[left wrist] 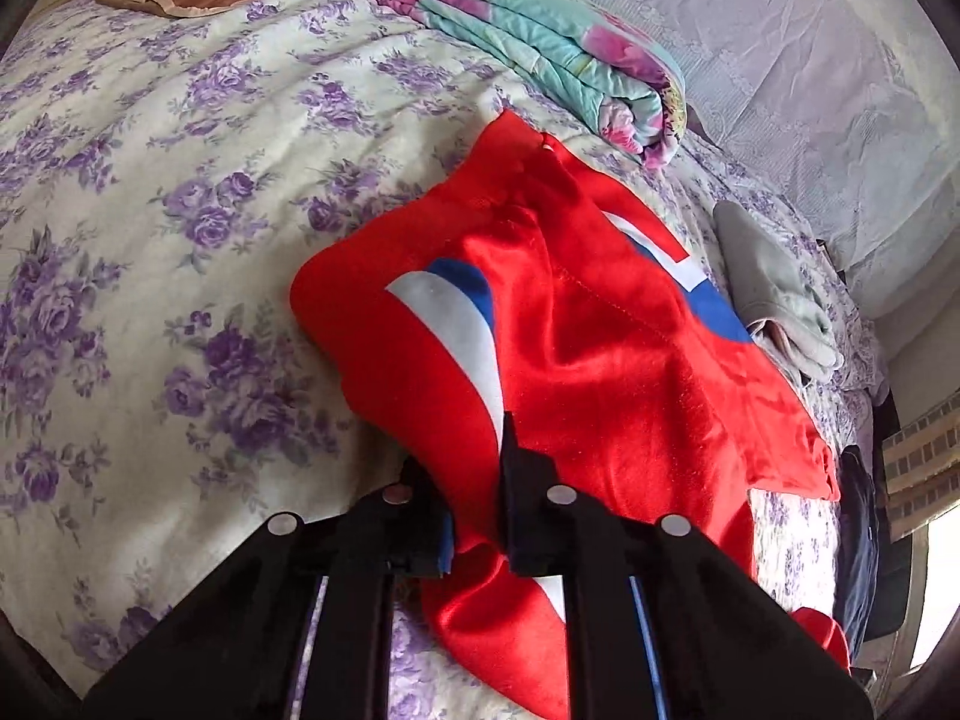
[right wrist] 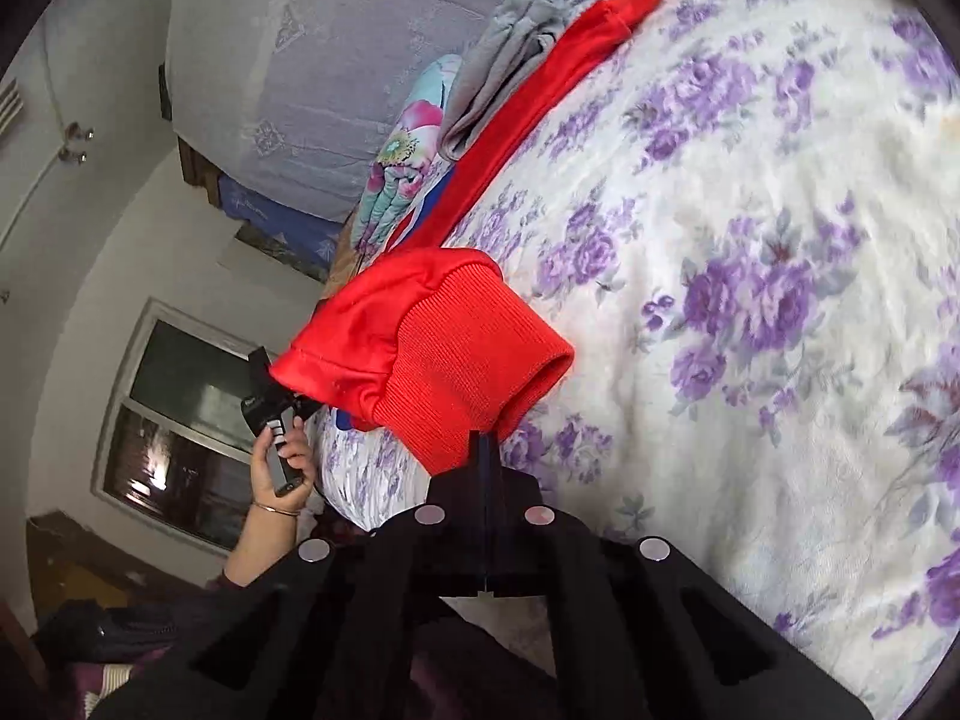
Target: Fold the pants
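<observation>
Across the floral bedsheet [left wrist: 150, 192] the red pants [left wrist: 600, 360] are being spread out; a folded teal quilt [left wrist: 540, 48] is lying beyond them, touching the waistband end, and a grey garment [left wrist: 774, 288] is resting just beside them; red fabric near the white stripe is being pinched by the left gripper [left wrist: 480, 516], angled downward; the ribbed cuff [right wrist: 468, 372] is being clamped by the right gripper [right wrist: 483, 450], its jaws pressed together; the left gripper's handle is being held by a hand [right wrist: 282, 480] at the bed's edge.
</observation>
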